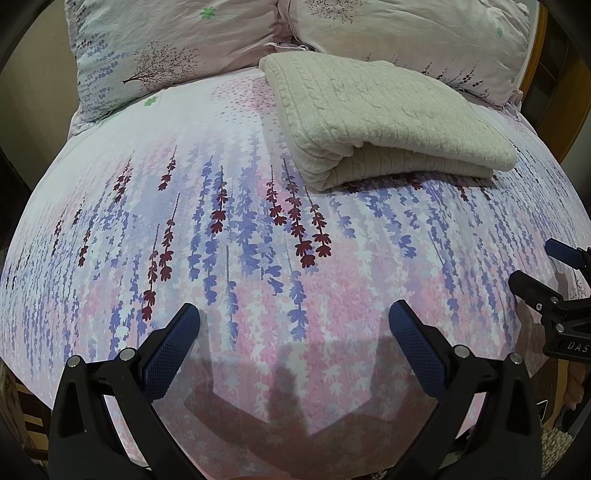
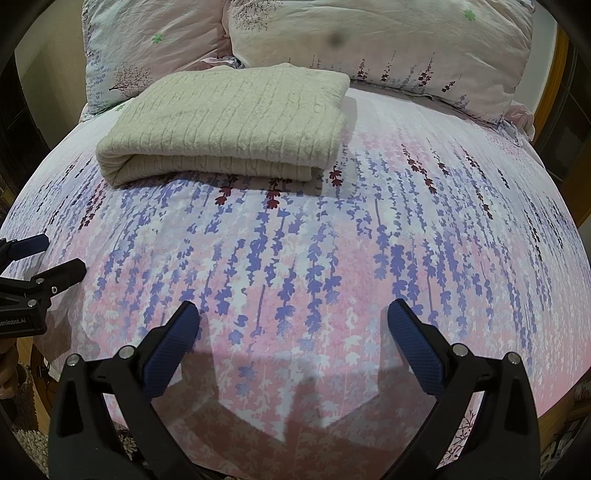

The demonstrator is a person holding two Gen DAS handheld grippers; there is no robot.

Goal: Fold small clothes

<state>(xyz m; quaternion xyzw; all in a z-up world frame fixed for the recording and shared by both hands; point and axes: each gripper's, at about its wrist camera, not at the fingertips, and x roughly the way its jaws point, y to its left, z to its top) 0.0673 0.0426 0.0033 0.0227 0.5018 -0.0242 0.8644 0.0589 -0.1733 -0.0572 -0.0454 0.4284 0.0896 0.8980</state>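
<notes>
A cream cable-knit sweater (image 1: pixel 376 118) lies folded in a thick rectangle on the floral bed sheet (image 1: pixel 221 229), near the pillows. It also shows in the right wrist view (image 2: pixel 236 118). My left gripper (image 1: pixel 294 314) is open and empty, hovering over the near part of the bed, well short of the sweater. My right gripper (image 2: pixel 294 314) is open and empty too, beside the left one. The right gripper also shows at the right edge of the left wrist view (image 1: pixel 543 266). The left gripper also shows at the left edge of the right wrist view (image 2: pixel 51 254).
Two floral pillows (image 1: pixel 155 55) (image 1: pixel 424 33) lie along the head of the bed behind the sweater. A wooden bed frame (image 1: pixel 543 55) shows at the far right. The bed's near edge runs just below the grippers, with a rug (image 2: pixel 33 443) on the floor.
</notes>
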